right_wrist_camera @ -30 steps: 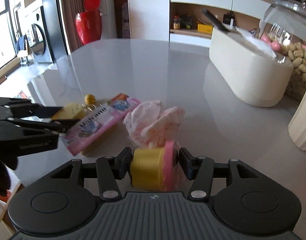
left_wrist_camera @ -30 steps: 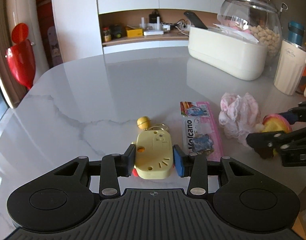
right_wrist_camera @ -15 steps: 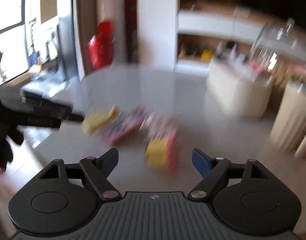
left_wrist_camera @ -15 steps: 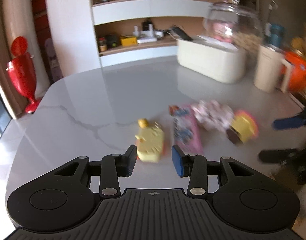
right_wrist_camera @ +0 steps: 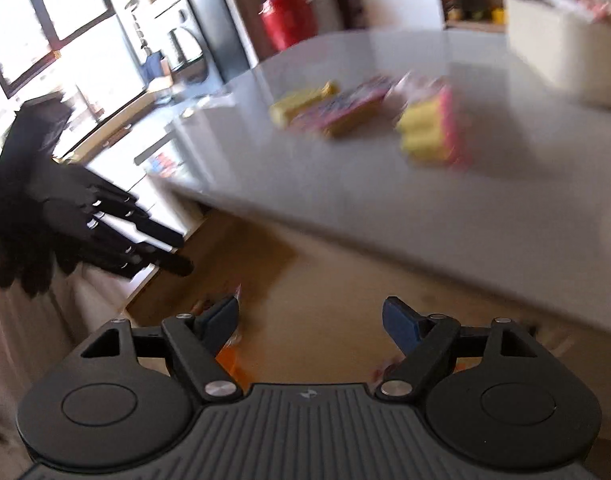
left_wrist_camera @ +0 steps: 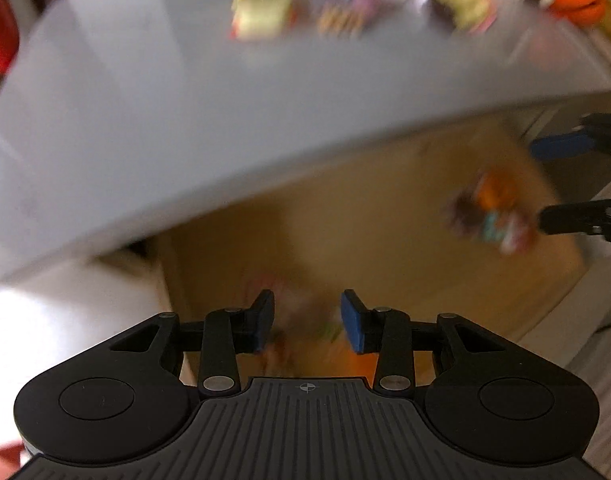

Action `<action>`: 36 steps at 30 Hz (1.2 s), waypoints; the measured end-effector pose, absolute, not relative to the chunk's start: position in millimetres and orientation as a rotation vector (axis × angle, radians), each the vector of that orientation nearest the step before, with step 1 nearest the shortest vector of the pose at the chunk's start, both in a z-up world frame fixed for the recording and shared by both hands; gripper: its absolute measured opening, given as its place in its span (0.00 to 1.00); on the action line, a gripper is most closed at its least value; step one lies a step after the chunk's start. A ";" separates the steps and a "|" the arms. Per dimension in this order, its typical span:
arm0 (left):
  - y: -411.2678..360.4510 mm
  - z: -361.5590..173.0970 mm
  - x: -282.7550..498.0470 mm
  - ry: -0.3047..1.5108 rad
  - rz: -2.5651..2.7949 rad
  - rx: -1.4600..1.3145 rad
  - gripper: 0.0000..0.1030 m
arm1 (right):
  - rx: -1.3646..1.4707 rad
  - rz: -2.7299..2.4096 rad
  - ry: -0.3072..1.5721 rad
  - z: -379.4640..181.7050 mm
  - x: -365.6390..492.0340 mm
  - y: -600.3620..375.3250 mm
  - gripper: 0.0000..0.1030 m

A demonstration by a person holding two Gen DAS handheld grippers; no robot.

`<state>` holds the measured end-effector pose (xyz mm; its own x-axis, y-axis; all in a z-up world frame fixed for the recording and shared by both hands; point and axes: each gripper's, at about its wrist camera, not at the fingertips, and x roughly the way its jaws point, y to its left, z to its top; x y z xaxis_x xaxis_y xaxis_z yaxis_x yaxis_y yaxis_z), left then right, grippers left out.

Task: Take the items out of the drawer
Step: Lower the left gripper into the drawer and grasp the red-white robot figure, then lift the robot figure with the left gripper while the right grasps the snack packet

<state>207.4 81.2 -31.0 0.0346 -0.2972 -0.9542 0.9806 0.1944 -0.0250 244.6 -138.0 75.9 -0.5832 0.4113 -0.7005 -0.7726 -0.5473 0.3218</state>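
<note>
While both jaws gape empty, the wooden drawer (left_wrist_camera: pixel 385 208) holds blurred colourful items (left_wrist_camera: pixel 489 216).

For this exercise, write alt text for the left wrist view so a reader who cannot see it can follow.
The open, empty left gripper points down into an open wooden drawer holding blurred colourful items. Above it juts the grey tabletop, with several blurred items along its far edge, and the right gripper enters from the right.
</note>
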 end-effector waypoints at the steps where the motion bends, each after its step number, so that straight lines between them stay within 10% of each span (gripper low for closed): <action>1: 80.3 -40.2 211.9 1.125 -1.167 0.862 0.39 | -0.773 2.143 0.810 69.9 241.5 -138.9 0.78; 19: 44.9 -145.3 208.8 1.349 -1.008 1.197 0.37 | -0.904 2.039 0.862 42.5 249.0 -131.4 0.78; 36: 41.4 -102.6 172.8 1.461 -1.045 0.545 0.31 | -0.948 1.948 0.949 27.2 256.8 -116.1 0.78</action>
